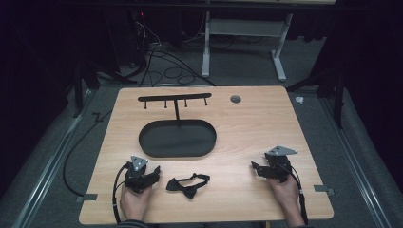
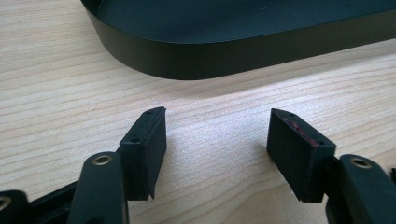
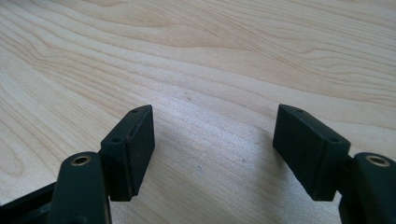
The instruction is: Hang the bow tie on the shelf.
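I see the jaws of my left gripper (image 2: 217,140) standing wide apart with nothing between them, only the bare wood of the table (image 2: 56,84) under the gap. Just ahead of these jaws is the curved black wall of the oval tray (image 2: 196,58), near but not touching. The jaws of my right gripper (image 3: 215,140) are also well apart and hold nothing; below and in front of them there is only light wood grain. In the high view, the left gripper (image 1: 153,172) rests low on the table at the near left, the hand (image 1: 135,202) behind it, and its jaws point toward the right and a little forward. The right gripper (image 1: 257,168) is at the near right side, with its hand (image 1: 285,192) behind, jaws pointing to the left. Between the two grippers, closer to the left one, a black bow tie (image 1: 187,184) lies flat on the wood, with its strap curled beside it; it is apart from both grippers. Beyond it the oval tray sits in the middle of the table, and from its far edge rises a thin black stand with a crossbar of small hooks (image 1: 174,99). A small round grey grommet (image 1: 235,99) is in the table top at the far right of this bar.
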Action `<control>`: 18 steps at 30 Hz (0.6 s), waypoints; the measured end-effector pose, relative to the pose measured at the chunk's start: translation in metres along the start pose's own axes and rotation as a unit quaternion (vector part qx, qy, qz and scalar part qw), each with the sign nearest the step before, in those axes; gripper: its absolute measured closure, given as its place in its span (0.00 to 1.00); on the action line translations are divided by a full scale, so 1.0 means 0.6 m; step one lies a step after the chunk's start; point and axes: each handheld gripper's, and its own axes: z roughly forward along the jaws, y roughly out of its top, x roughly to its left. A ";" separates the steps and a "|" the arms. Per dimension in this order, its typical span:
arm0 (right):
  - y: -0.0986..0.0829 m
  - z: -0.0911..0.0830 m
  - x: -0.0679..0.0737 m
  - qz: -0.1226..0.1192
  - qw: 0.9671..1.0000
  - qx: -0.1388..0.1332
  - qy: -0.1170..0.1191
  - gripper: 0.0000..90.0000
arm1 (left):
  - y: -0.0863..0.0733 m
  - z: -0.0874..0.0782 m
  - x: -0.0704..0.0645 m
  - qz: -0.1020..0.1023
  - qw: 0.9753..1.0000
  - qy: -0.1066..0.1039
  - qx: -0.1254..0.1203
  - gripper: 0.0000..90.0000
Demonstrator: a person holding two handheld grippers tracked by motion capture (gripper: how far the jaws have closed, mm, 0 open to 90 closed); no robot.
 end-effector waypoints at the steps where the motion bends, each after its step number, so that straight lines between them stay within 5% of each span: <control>1: 0.000 0.000 0.000 0.000 1.000 0.000 0.000 0.34 | 0.000 0.000 0.000 0.000 1.000 -0.001 0.000 0.42; 18: 0.000 0.000 0.000 0.000 1.000 0.001 0.000 0.34 | 0.000 -0.001 -0.002 0.003 1.000 -0.002 0.000 0.41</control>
